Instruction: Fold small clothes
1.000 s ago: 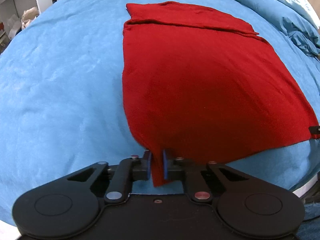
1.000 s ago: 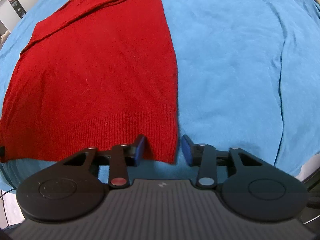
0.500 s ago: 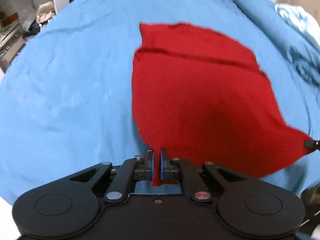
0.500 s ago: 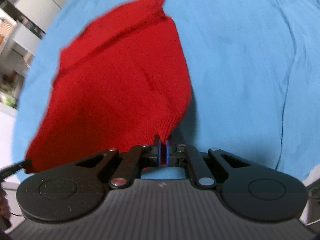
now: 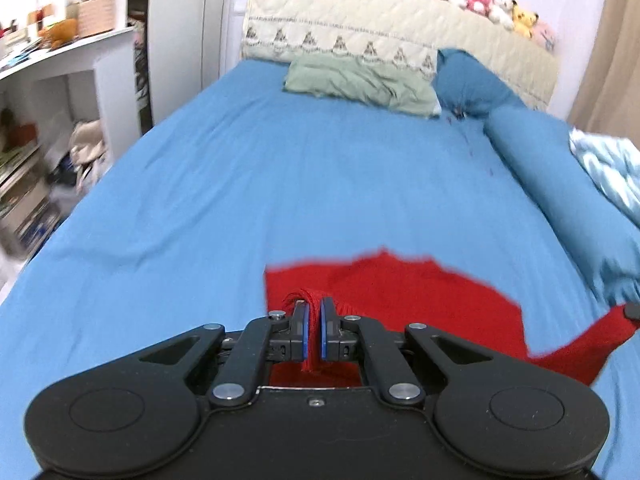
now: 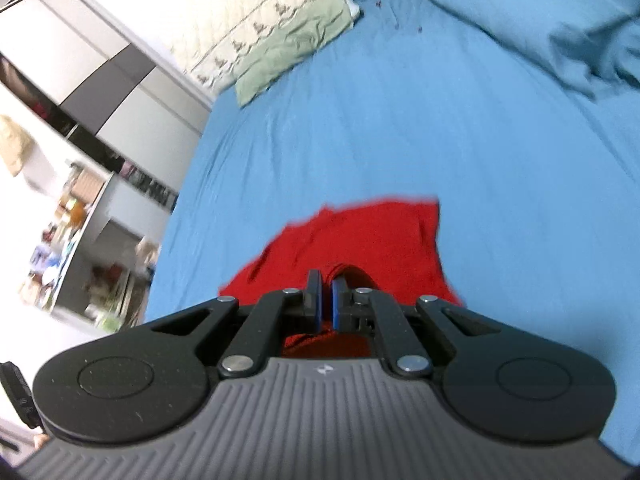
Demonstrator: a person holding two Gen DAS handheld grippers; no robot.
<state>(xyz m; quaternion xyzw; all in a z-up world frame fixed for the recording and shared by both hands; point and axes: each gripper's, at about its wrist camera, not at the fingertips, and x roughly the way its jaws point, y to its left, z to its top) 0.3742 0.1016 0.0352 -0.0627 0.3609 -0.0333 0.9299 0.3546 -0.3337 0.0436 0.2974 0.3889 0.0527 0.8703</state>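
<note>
A red knit sweater lies partly on the blue bed sheet, its near hem lifted. My left gripper is shut on the sweater's left hem corner; red cloth bunches between the blue pads. My right gripper is shut on the right hem corner of the sweater. The right gripper's tip also shows at the right edge of the left wrist view, with red cloth stretched to it. Most of the sweater is hidden below both grippers.
A green pillow and a blue pillow lie at the quilted headboard, which carries plush toys. A rolled blue duvet runs along the bed's right side. White shelves stand left of the bed.
Both grippers have lifted the hem higher and carried it forward over the sweater toward the headboard. The views have tilted up from the bed to the room. The right gripper closed a second ago.
</note>
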